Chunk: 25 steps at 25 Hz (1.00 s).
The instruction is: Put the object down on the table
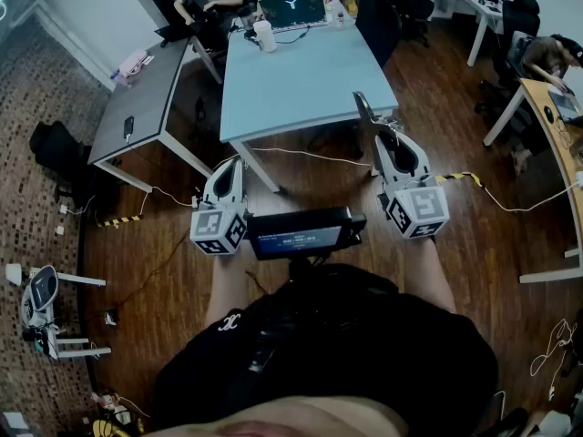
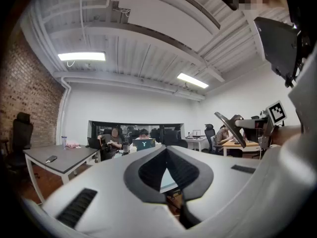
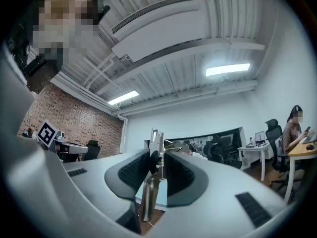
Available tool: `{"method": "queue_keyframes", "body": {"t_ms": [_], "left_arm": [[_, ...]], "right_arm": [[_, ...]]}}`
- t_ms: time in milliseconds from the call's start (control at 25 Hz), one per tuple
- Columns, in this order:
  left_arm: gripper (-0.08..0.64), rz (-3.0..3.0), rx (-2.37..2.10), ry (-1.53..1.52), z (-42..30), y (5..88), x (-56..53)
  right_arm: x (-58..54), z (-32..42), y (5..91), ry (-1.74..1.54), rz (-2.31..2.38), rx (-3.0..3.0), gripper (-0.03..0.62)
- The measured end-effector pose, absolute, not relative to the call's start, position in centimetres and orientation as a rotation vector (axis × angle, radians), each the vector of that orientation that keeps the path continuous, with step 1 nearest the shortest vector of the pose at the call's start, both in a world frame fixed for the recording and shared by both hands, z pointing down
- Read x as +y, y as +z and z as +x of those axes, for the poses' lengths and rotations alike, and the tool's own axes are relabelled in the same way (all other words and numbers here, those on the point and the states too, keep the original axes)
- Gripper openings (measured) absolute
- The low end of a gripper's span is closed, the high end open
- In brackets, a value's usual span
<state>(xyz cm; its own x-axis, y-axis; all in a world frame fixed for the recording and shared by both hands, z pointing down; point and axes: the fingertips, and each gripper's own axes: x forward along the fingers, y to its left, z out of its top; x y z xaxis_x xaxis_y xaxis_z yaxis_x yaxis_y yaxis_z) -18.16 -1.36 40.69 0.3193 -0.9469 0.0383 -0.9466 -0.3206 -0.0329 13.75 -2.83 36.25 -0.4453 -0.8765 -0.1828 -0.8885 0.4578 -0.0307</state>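
Right gripper [image 1: 386, 140] jaws clamp a metal tool [image 1: 363, 109], held in the air near the blue desk's [image 1: 301, 85] front edge (broad open desktop beyond); left gripper [image 1: 233, 166] jaws are together, holding nothing

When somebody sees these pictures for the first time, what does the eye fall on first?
First, the metal tool with a spring, clamped in the right gripper and sticking out beyond its jaws, right of middle in the head view. Next, the light blue table ahead of both grippers, with an open laptop at its far end. The left gripper is shut and empty.
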Motion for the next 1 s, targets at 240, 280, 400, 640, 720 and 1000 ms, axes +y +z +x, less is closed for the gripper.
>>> {"method": "queue_keyframes", "body": {"t_ms": [240, 280, 400, 640, 720, 1000], "left_arm": [[-0.009, -2.555, 1.797, -0.086, -20.1, 40.4, -1.8], [-0.009, -2.556, 1.798, -0.091, -20.8, 40.6, -2.0], [-0.009, -2.559, 1.801, -0.115, -22.7, 41.1, -2.4], [-0.009, -2.563, 1.778, -0.071, -24.9, 40.3, -2.5], [-0.009, -2.569, 1.791, -0.063, -25.6, 40.6, -2.5], [-0.009, -2.580, 1.792, -0.083, -26.2, 41.4, -3.8]], "right_arm": [[-3.2, 11.2, 36.3, 0.109, -1.552, 2.523, 0.087], [-3.3, 10.7, 36.3, 0.108, -1.554, 2.519, 0.087], [-3.4, 9.3, 36.2, 0.109, -1.561, 2.511, 0.087], [-3.0, 6.9, 36.3, 0.119, -1.580, 2.501, 0.087], [-2.8, 6.5, 36.8, 0.107, -1.587, 2.506, 0.087], [-4.2, 6.4, 37.8, 0.089, -1.601, 2.505, 0.087]]}}
